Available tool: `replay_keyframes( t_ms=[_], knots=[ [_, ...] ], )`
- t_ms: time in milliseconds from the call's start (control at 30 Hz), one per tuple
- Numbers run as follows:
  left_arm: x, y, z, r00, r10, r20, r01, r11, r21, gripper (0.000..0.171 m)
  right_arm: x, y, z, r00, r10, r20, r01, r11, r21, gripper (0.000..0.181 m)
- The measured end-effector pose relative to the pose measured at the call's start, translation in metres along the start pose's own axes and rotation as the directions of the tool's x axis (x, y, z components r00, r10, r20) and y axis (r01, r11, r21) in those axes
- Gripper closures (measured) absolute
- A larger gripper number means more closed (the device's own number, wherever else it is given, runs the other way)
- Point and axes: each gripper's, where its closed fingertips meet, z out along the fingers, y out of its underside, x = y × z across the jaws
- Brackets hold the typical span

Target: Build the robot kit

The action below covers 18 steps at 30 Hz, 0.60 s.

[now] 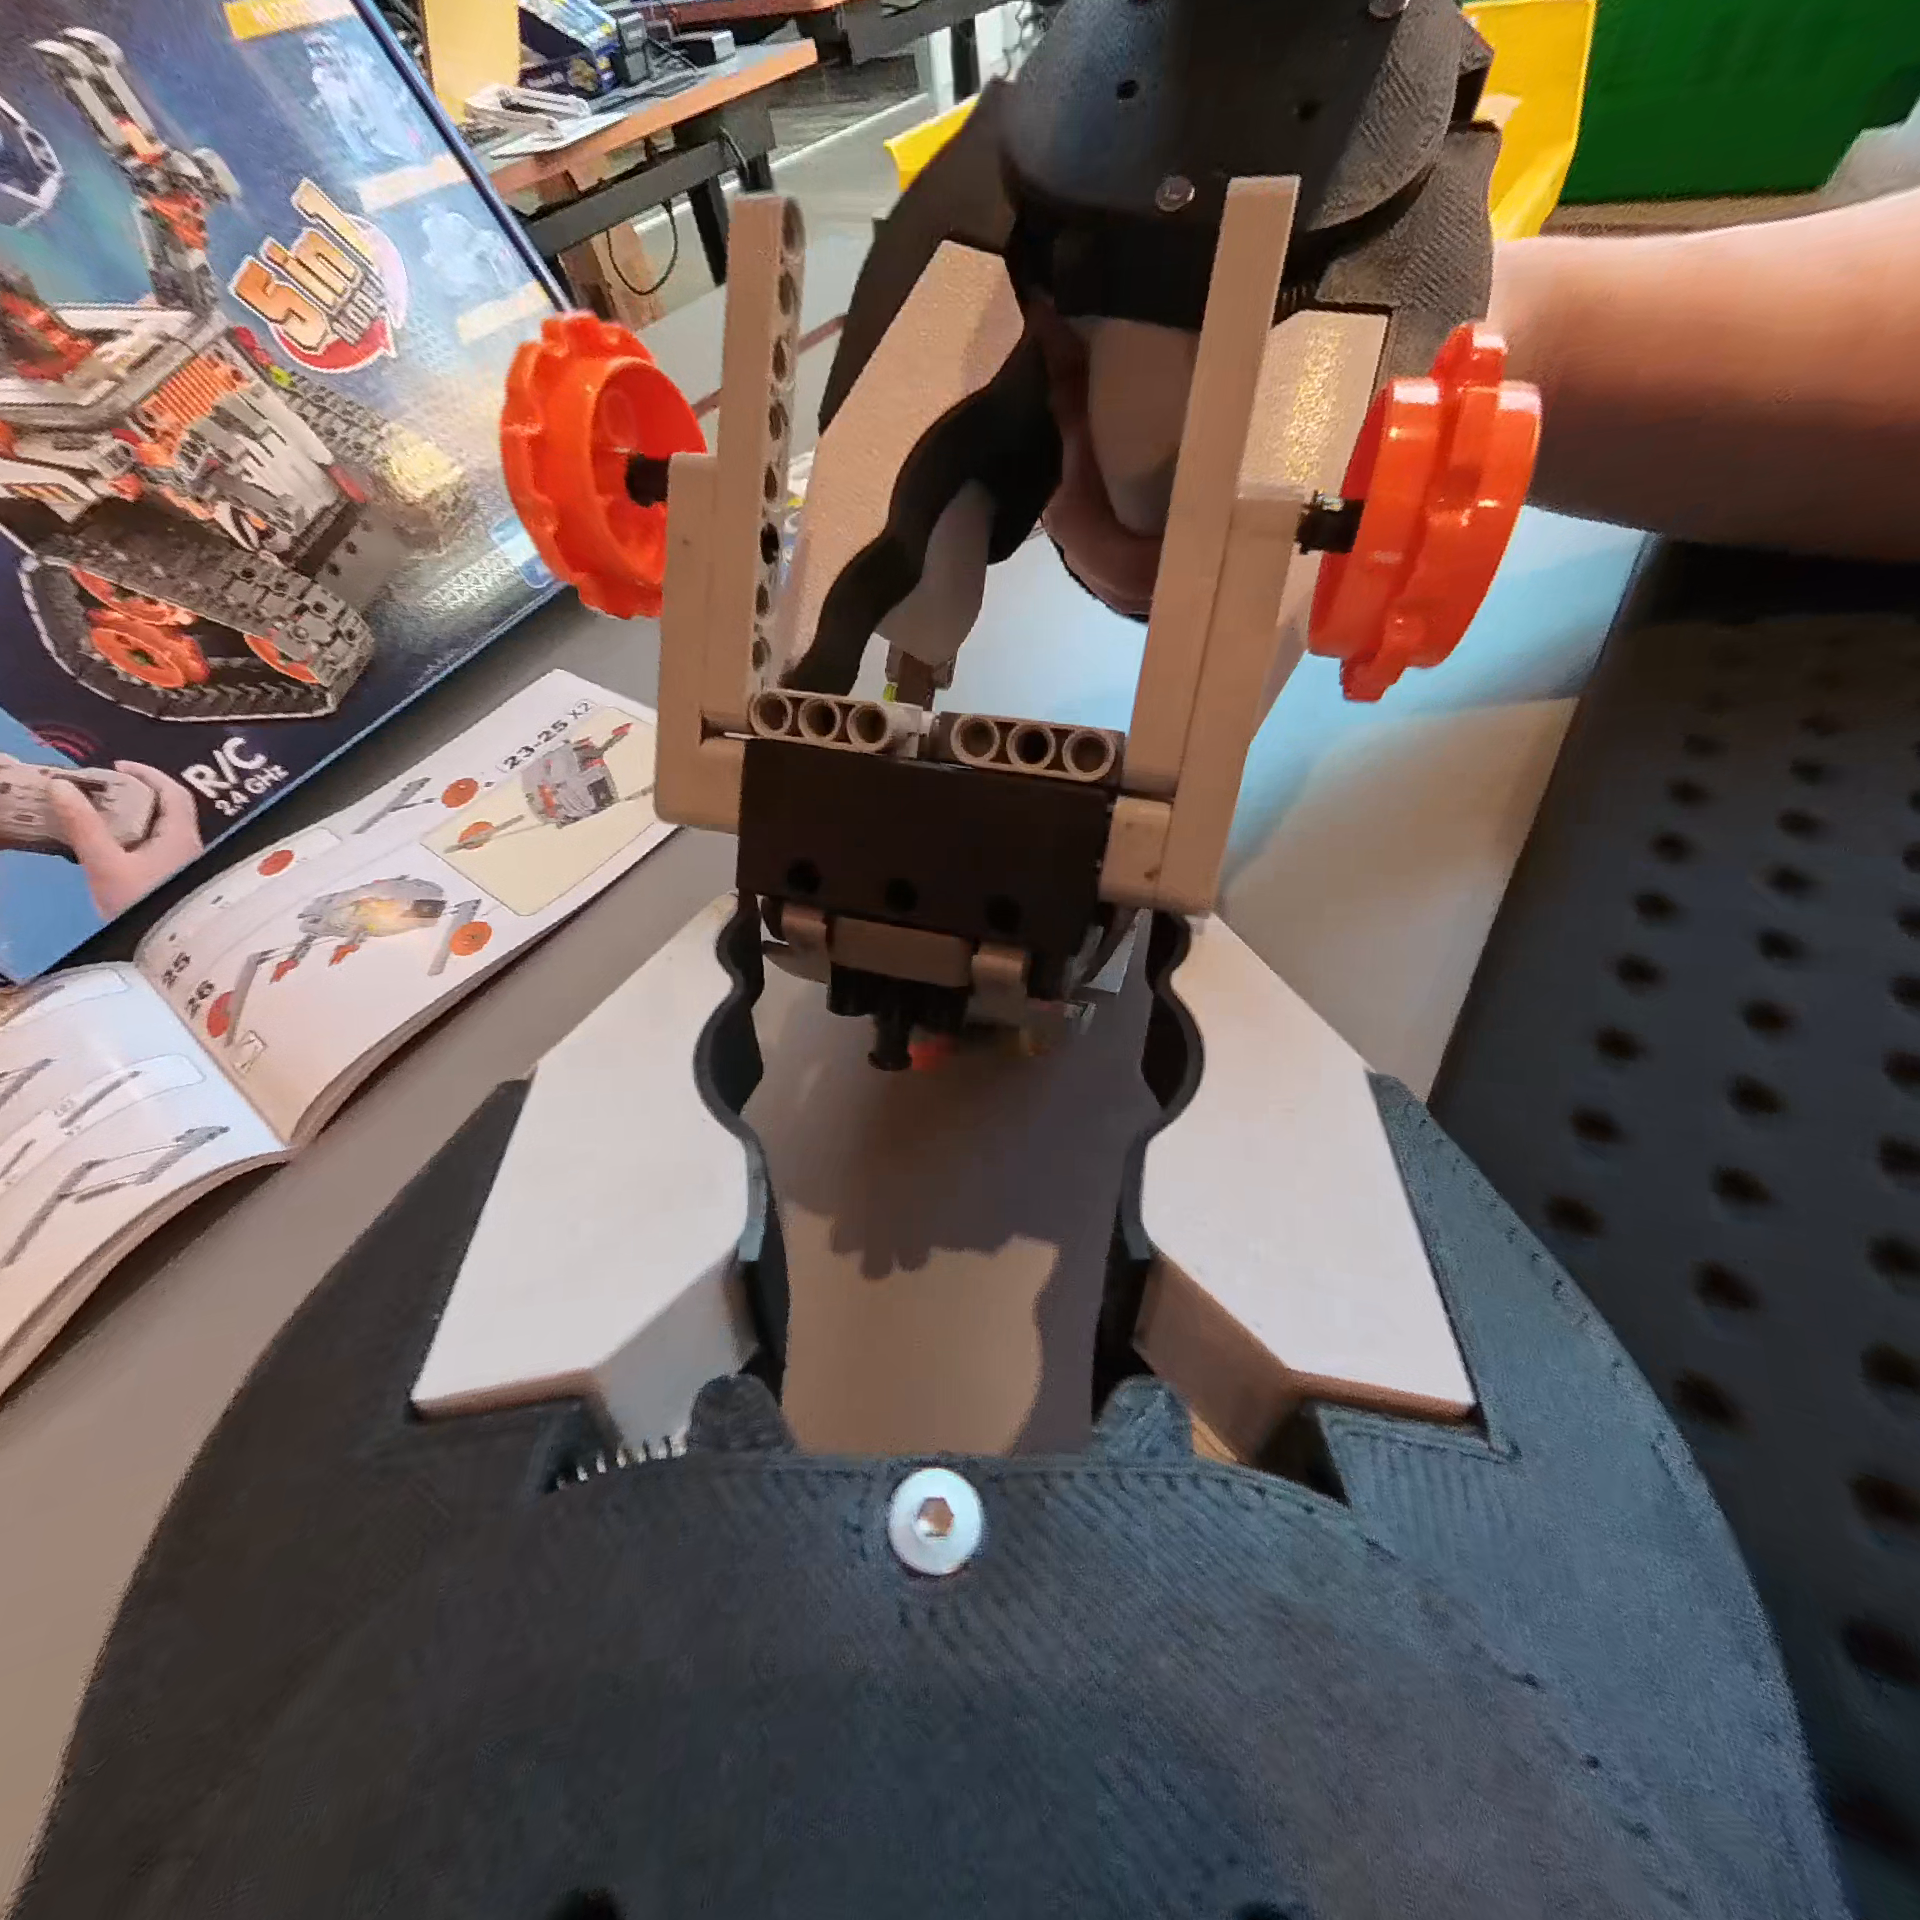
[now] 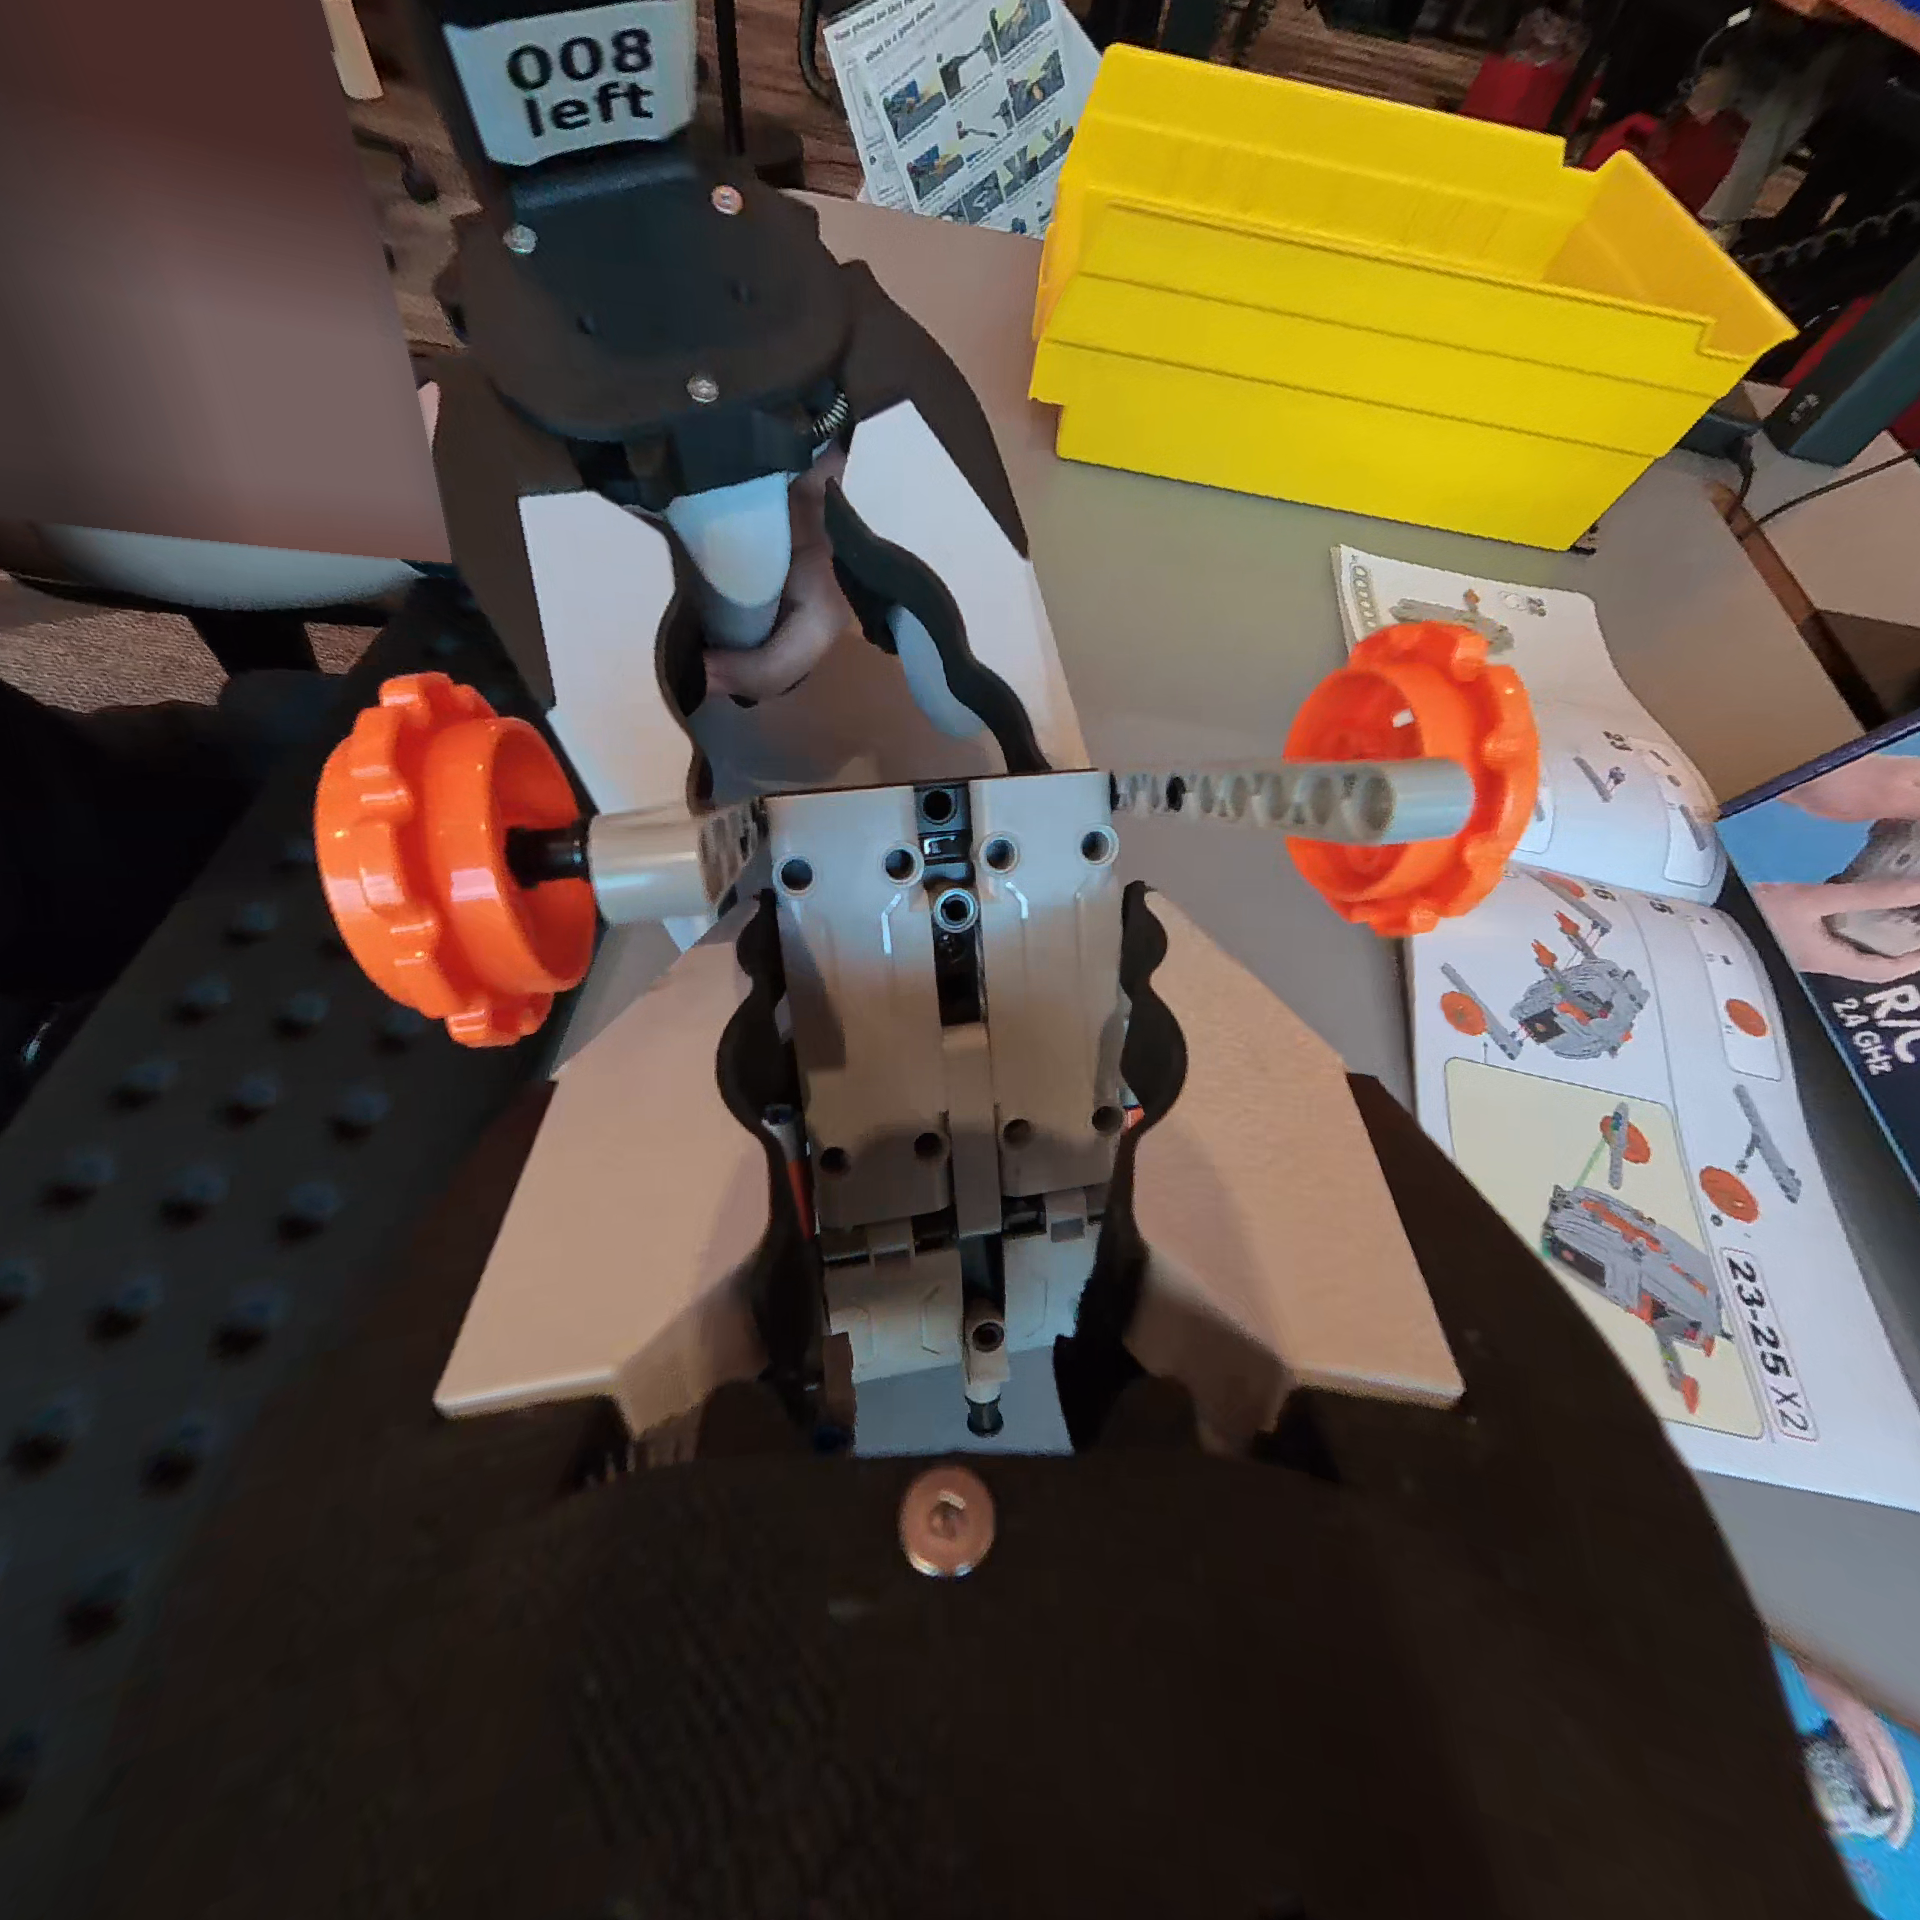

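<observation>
The right gripper (image 2: pixel 951 1122) is clamping the grey and black building-brick model (image 2: pixel 945 1039) between its two pale fingers, the model filling the gap. Two grey perforated beams are sticking out from the model, each carrying an orange toothed plastic wheel: one at nine o'clock (image 2: pixel 452 873) and one at three o'clock (image 2: pixel 1413 774) in the right wrist view.

The left gripper (image 1: pixel 951 997) is facing it from the opposite side, its fingers parted and flanking the model's black lower block (image 1: pixel 920 831); whether they are pressing on it I cannot tell.

An open paper instruction booklet (image 2: pixel 1621 1143) is lying on the grey table (image 2: pixel 1195 582) at three o'clock, just beside the printed toy box (image 1: pixel 208 416). A yellow plastic bin (image 2: pixel 1351 343) is sitting at one o'clock. A black perforated board (image 1: pixel 1714 1039) is lying at three o'clock in the left wrist view.
</observation>
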Motion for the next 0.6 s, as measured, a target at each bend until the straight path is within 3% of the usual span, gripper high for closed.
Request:
replay_keyframes(
  t_ms=[300,600],
  knots=[
    [0.008,-0.005,0.000,1.000,0.005,-0.018,-0.005,1.000,0.023,0.105,-0.005,-0.002,-0.010,0.999,-0.007,0.046,0.003,0.996,0.094,0.117],
    [0.000,-0.011,-0.004,0.990,-0.133,-0.057,0.137,0.986,0.091,0.112,0.003,-0.007,-0.018,0.967,0.183,0.175,-0.221,0.948,0.230,0.121]
  ],
)
